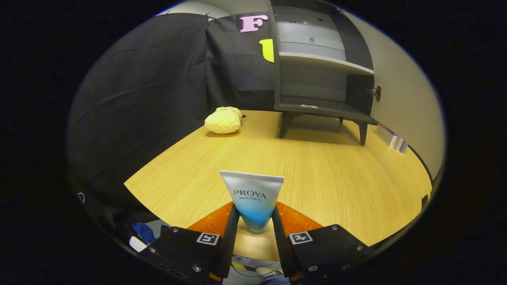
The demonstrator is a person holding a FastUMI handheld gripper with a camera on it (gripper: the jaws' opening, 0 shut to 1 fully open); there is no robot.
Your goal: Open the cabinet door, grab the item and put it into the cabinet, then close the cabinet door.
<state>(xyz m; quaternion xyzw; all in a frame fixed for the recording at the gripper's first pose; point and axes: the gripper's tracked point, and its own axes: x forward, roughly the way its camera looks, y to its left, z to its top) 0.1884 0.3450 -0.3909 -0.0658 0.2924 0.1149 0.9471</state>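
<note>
A white and blue cosmetic tube [252, 200] stands upright between my two fingers, and my gripper [255, 221] is shut on its lower blue part, holding it above the wooden table [317, 174]. Well beyond the fingers a small dark grey cabinet [321, 71] on short legs stands on the table. Its door [400, 91] is swung open to the right, with a dark knob [377, 93] on its inner edge. One shelf [324, 61] divides the inside, and the lower compartment floor [317, 106] holds a small pale mark.
A yellow fluffy object [223, 120] lies on the table left of the cabinet. Small boxes [391, 137] lean by the open door at the table's right edge. The table's near edge runs just under my fingers, with floor and blue items [143, 231] below to the left.
</note>
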